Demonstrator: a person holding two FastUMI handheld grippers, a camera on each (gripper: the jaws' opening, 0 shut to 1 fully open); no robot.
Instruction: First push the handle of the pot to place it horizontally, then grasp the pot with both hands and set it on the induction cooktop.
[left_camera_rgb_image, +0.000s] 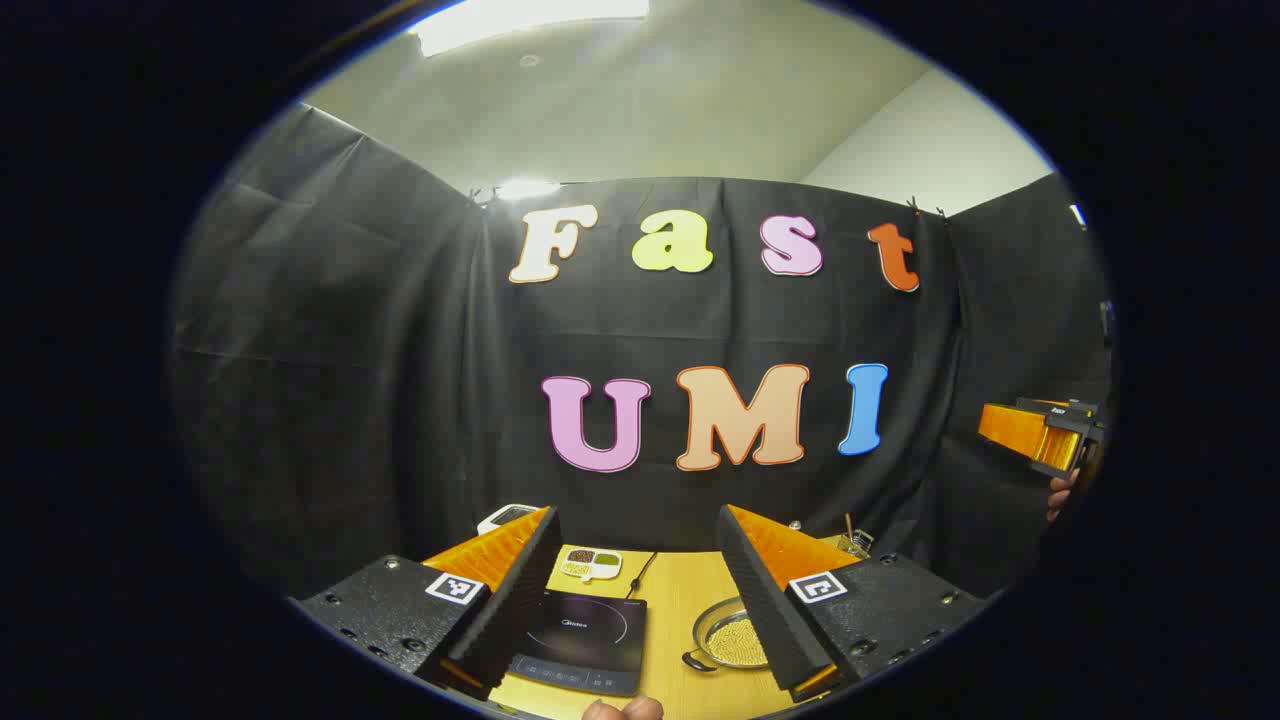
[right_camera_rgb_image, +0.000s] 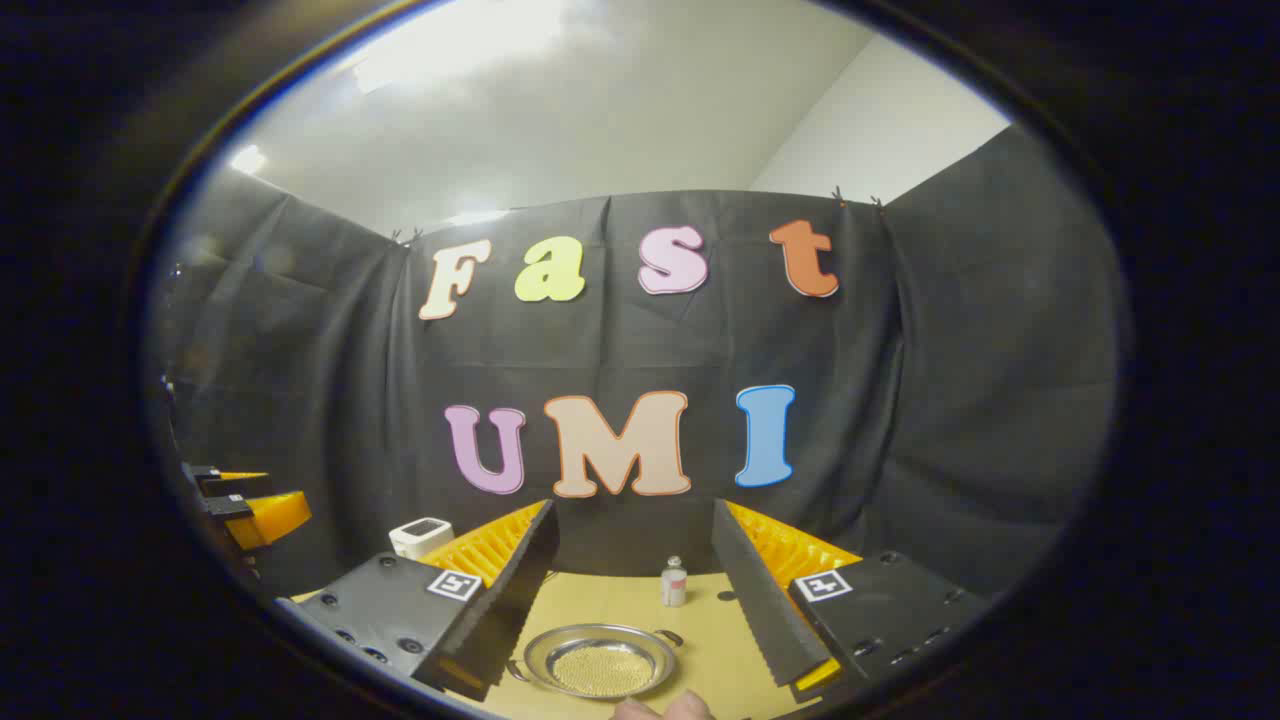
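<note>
**Two claws held high and wide, pot not yet touched**

Two claws hung above the table (left_camera_rgb_image: 690, 600), both released and gripping nothing. Going left to right in the left gripper view, a small white device (left_camera_rgb_image: 505, 517) sat at the back edge, then a white dish (left_camera_rgb_image: 590, 563) of dark and green fillings, then the black cooktop (left_camera_rgb_image: 585, 640) lying flat and bare, its cord running back toward the wall. It seemed kept free as the landing spot. Just to its right stood the pot (left_camera_rgb_image: 730, 638), shallow and shiny, with pale grains inside and a dark handle at its near-left rim; it was near the cooktop but apart from it.

The left claw (left_camera_rgb_image: 635, 590) pointed level at the wall, its fingers spread wide, with cooktop and pot showing low between them. The right claw (left_camera_rgb_image: 1035, 432) floated far right, a hand wrapped around its grip.

In the right gripper view the right claw (right_camera_rgb_image: 635, 590) was likewise level and spread, the pot (right_camera_rgb_image: 600, 662) directly below it. A small bottle (right_camera_rgb_image: 674, 583) stood behind the pot. Judging from this, the handle push had not begun, and both claws would need to dip down first.
</note>
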